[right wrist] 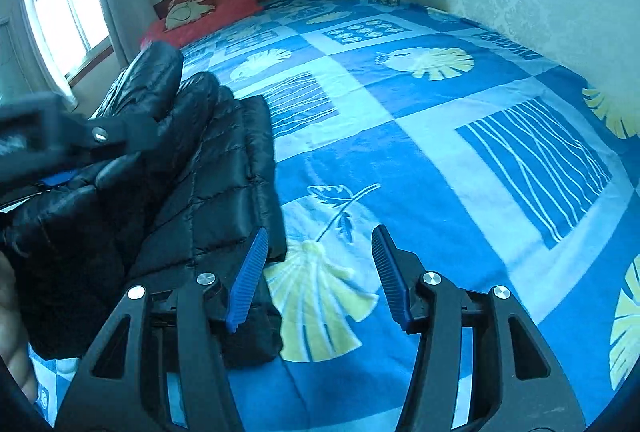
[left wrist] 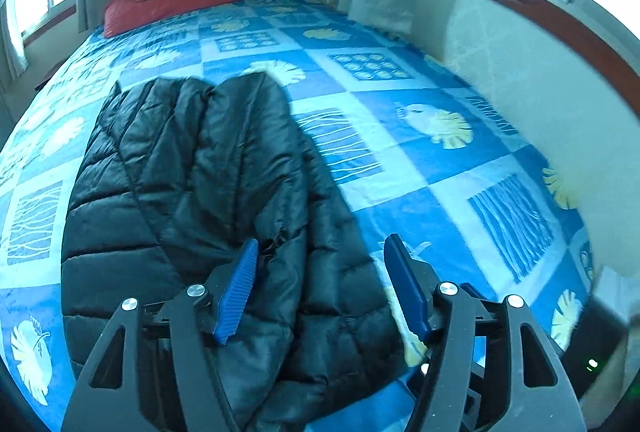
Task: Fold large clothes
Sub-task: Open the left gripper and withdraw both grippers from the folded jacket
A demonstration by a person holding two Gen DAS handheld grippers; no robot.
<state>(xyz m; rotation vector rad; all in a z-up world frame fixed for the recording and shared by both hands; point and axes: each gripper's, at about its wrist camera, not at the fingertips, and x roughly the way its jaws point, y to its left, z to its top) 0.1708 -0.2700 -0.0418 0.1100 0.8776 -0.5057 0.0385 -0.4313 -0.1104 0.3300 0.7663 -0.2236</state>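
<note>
- left gripper jaws spread, empty, black puffer jacket under and ahead of them
- right gripper released; jacket hem beside left finger, possibly touching
- blue bedspread between right jaws

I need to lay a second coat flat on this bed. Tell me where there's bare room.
Free: the wide stretch of bedspread between the black jacket and the wall, and the strip between the jacket's far end and the red pillow. Crowded: the window-side half, where the jacket lies under both open grippers.
</note>
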